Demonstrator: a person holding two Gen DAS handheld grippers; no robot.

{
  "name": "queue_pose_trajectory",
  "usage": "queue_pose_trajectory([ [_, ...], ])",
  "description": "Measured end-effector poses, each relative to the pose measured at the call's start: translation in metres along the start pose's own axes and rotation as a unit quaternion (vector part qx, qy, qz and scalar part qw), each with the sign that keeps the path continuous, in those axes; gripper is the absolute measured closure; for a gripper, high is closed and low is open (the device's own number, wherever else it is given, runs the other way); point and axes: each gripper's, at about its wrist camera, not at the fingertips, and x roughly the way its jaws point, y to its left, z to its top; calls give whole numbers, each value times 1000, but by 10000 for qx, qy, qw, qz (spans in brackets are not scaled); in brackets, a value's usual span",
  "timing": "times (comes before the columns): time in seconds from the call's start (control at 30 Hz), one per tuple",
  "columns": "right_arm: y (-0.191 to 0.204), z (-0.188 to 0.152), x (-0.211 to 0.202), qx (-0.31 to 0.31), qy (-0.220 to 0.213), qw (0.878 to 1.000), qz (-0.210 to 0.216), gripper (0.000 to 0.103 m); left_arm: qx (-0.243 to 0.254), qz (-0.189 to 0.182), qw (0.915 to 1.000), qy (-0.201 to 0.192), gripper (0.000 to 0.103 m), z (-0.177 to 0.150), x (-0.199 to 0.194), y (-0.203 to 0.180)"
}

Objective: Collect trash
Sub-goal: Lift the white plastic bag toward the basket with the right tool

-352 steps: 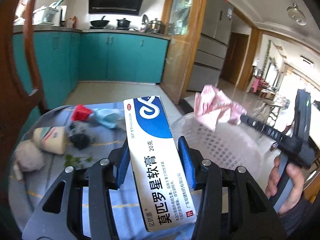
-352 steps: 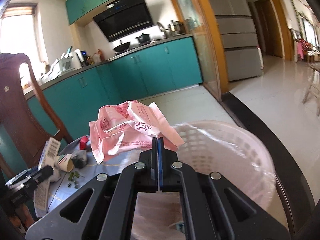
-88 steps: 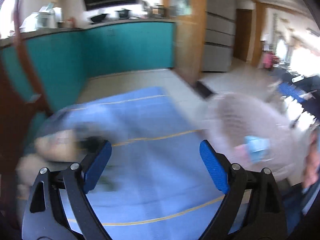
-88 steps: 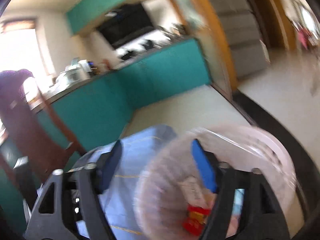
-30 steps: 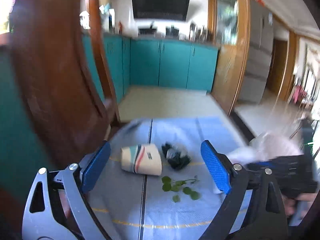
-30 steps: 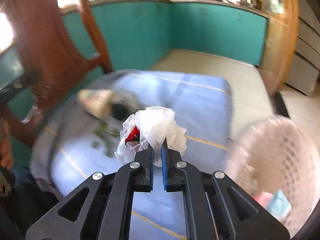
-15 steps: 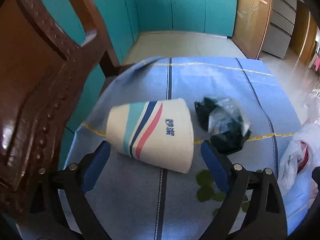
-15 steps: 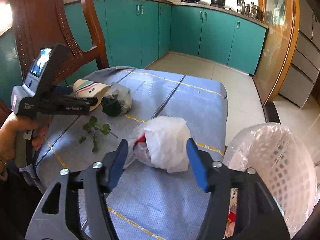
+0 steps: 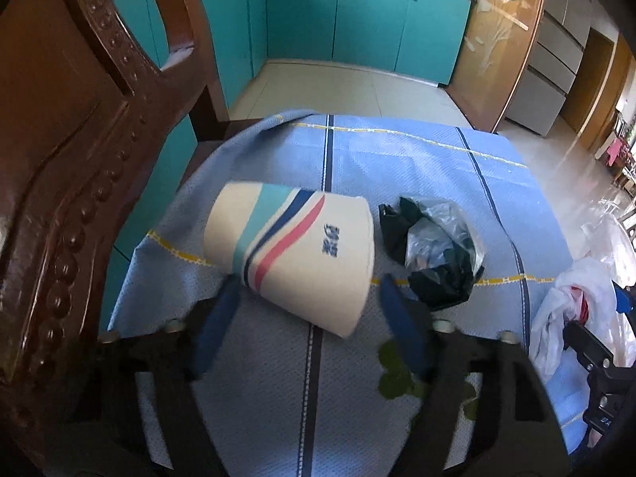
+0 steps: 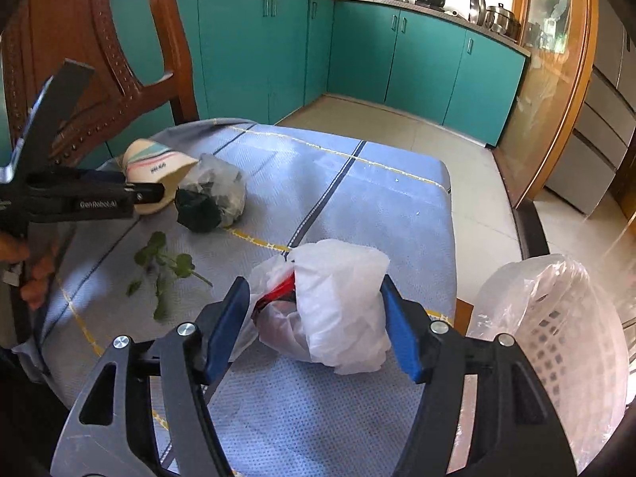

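- Trash lies scattered over the blue cloth (image 10: 389, 206) that covers your table, with a carved wooden chair (image 9: 79, 127) at its left edge and teal cabinets (image 10: 421, 67) behind.
- Your left gripper (image 9: 312, 328) points down at the paper cup (image 9: 294, 256), which lies on its side with the open mouth facing you. Its jaws have just been closing, and the blue pads (image 9: 216, 324) look blurred. The cup's lower edge sits between them, but the pads stand a little off its sides, so you have no grip on it.
- Just right of the cup, touching or nearly touching it, lies the black bag wrapped in clear film (image 9: 433, 254).
- Below that bag, a sprig of green leaves (image 10: 165, 268) rests flat on the cloth, partly hidden behind your left gripper's right finger in the left wrist view.
- Your right gripper (image 10: 318, 330) has its jaws spread about halfway. They have just been opening, and the white plastic bag (image 10: 338, 310) with something red inside sits on the cloth between the pads. The right pad (image 10: 399, 334) is at the bag's side; whether it touches, you cannot tell. The left pad is just clear of the bag's loose edge. Nothing is clamped.
- At the right edge of the table stands the white mesh basket (image 10: 556, 342), lined with clear plastic, beside the white bag and apart from it.
- In the right wrist view your left hand (image 10: 28, 266) shows at the far left edge, wrapped around the handle of its gripper.
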Motion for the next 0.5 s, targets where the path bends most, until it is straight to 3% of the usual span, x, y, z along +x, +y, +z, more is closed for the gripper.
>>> queue_pose_trajectory([
  [0.17, 3, -4, 1, -58, 0, 10000, -58, 39, 11, -238, 9997, 15, 70, -8, -8, -2],
  [0.27, 1, -5, 0, 36, -2, 10000, -28, 52, 119, -301, 9995, -49, 85, -14, -15, -7],
  [0.4, -3, -6, -2, 134, -29, 9999, 5, 66, 217, -346, 9990, -155, 96, -22, -24, -12],
  [0.5, -5, -7, -4, 190, -49, 9998, 32, 71, 287, -364, 9986, -261, 102, -25, -31, -15],
])
